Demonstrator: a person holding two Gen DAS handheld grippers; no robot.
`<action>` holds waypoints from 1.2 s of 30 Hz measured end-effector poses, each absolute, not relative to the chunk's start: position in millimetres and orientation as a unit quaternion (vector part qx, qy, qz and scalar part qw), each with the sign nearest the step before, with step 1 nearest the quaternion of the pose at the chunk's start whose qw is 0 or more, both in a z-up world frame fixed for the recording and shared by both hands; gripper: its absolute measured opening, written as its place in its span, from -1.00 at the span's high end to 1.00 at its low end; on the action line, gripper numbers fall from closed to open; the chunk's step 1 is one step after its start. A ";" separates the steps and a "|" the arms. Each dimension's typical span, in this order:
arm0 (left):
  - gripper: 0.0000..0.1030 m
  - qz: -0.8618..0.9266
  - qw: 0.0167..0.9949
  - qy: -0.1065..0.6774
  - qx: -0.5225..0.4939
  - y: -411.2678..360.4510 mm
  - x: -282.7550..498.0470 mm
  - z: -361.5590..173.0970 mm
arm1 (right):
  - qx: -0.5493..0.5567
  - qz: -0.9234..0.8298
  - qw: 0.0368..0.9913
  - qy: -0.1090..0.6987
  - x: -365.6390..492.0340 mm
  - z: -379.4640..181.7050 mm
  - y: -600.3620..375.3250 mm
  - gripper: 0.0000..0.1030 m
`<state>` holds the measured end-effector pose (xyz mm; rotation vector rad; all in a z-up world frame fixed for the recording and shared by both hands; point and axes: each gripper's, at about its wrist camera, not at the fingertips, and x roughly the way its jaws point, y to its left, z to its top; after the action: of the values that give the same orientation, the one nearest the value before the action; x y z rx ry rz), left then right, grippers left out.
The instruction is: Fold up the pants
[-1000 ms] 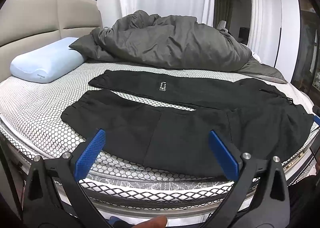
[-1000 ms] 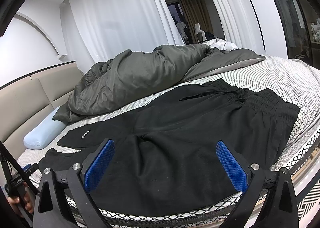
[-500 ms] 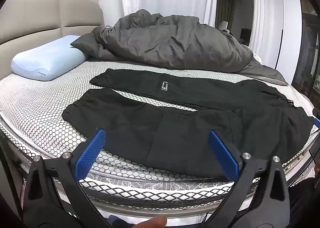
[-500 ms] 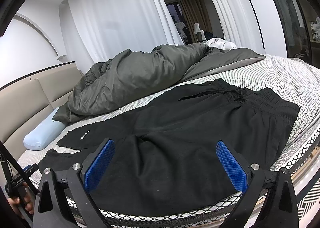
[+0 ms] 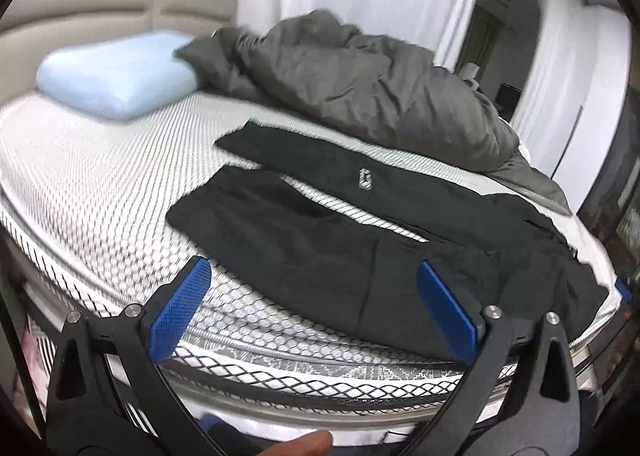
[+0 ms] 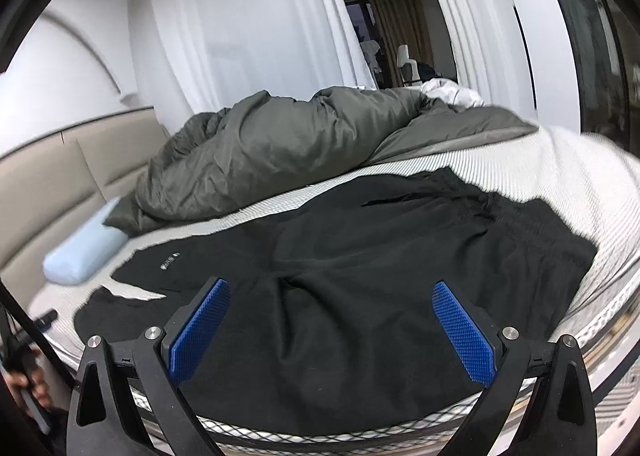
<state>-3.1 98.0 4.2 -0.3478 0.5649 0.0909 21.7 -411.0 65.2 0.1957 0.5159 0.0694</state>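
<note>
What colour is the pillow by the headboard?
Light blue; the pillow shows best in the left wrist view.

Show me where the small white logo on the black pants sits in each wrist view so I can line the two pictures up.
Left wrist view: the logo sits just above centre, on the far leg of the pants.
Right wrist view: the logo sits left of centre, on the far leg, above the left blue finger pad.
Shared landmark: the light blue pillow, at the left in both views, beside the grey duvet.
</note>
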 end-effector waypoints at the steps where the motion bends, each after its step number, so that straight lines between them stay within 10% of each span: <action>1: -0.96 0.042 0.939 0.287 -0.185 105.3 0.2 1.0 | 0.090 0.029 0.963 0.252 19.4 68.8 -411.6 -1.00; 14: -0.30 0.072 0.861 0.374 -0.338 189.5 74.0 -56.4 | 0.060 -0.041 0.961 0.268 -1.0 51.0 -468.9 -1.00; 21: 0.92 0.105 0.872 0.349 -0.326 197.4 101.0 -56.2 | 0.111 -0.082 0.941 0.308 -3.7 6.0 -523.4 -1.00; 36: 0.96 0.197 0.873 0.296 -0.333 223.1 91.6 -44.2 | 0.252 -0.024 0.911 0.325 51.7 -15.5 -617.8 -0.93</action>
<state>91.6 223.1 -44.2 -0.6956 0.6192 0.4106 51.7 -617.8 -15.5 0.5193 0.6692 -0.0488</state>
